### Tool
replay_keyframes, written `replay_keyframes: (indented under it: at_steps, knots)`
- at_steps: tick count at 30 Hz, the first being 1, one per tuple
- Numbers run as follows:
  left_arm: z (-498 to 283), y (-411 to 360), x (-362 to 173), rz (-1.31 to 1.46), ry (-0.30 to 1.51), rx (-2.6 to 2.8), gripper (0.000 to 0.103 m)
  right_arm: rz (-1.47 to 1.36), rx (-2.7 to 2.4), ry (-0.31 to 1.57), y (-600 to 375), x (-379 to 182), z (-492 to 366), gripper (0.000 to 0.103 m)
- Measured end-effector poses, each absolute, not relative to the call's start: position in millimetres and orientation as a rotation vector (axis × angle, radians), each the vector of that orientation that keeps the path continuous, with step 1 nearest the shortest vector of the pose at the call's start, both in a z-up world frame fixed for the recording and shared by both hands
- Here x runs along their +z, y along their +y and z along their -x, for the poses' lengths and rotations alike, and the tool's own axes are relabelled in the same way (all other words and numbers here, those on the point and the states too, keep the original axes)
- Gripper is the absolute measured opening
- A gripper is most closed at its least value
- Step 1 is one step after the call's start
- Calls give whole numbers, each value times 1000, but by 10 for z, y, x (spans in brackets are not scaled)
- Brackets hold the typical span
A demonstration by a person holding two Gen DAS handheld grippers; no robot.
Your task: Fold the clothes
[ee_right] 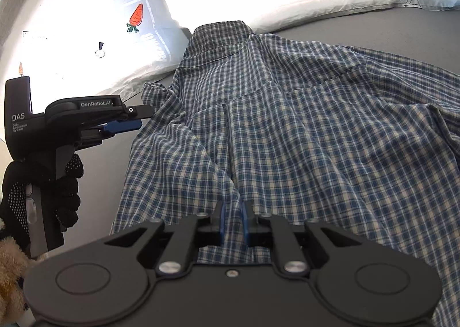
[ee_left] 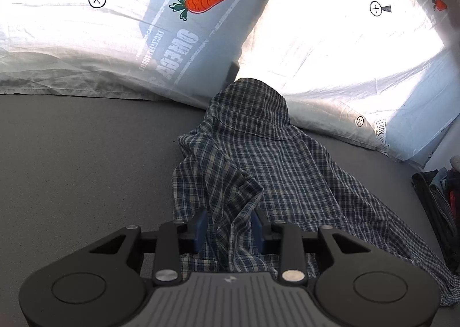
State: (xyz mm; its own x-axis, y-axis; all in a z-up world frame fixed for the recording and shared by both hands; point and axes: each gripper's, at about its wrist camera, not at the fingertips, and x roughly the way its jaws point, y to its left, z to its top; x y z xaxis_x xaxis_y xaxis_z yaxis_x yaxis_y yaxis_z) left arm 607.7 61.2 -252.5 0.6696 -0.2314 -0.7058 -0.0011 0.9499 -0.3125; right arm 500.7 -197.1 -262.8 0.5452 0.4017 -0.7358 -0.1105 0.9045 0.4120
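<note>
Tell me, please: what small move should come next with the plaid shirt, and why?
Probably pull the hem toward you to flatten it. Both the left gripper and the right gripper have a fold between their jaws, and the plaid shirt lies rumpled on the grey bed.

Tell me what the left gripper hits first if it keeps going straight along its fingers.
The plaid shirt: a fold of it already lies between the left gripper fingers, so it would push into that cloth, probably then the grey bed surface beneath.

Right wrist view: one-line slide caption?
Right gripper pinching the hem of a plaid shirt spread on the grey bed, left gripper at the shirt's side edge.
</note>
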Motion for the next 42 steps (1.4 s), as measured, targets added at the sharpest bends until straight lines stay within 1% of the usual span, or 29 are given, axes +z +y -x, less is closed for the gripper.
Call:
replay_keyframes:
  at_steps: [1,2,3,4,10,14,17,18,19,20,21,22,25,28,33,38,42]
  knots:
    - [-6134,610,-2560,298,836,-130,32,-336,302,951,-1981,-2632,-4996,14]
    - [-6202,616,-2612,304,845,-129,27,-338,292,951,-1996,-2642,-5002,14]
    - [-6270,621,-2663,311,855,-128,11,-341,281,952,-2011,-2653,-5010,14]
    - [-6337,628,-2713,318,864,-130,9,-347,268,954,-2033,-2667,-5027,14]
    - [-6697,669,-2917,323,871,-133,9,-353,187,964,-2177,-2748,-5211,14]
    - [-6873,710,-2925,335,861,-129,10,-366,150,971,-2275,-2784,-5332,14]
    - [-6935,696,-2846,316,878,-105,15,-380,132,968,-2328,-2778,-5380,14]
    - [-6905,689,-2786,304,864,-86,23,-383,130,963,-2340,-2762,-5381,14]
    - [-6875,683,-2725,292,850,-67,33,-384,129,957,-2349,-2744,-5375,14]
    - [-6839,676,-2662,283,835,-49,39,-385,129,952,-2360,-2726,-5364,14]
    - [-6779,673,-2593,282,819,-40,47,-387,128,948,-2368,-2712,-5349,14]
    - [-6700,673,-2519,282,804,-35,51,-389,127,942,-2377,-2696,-5326,15]
    - [-6430,640,-2324,268,773,-17,58,-405,124,929,-2413,-2654,-5242,17]
    - [-6079,566,-2184,237,763,-9,64,-424,119,916,-2456,-2607,-5141,18]
    - [-5486,359,-2146,187,806,-11,67,-455,107,881,-2560,-2525,-4942,21]
    - [-4989,215,-2240,188,876,-31,67,-488,78,843,-2727,-2461,-4805,23]
    - [-4814,173,-2320,194,927,-23,67,-510,45,820,-2889,-2446,-4729,25]
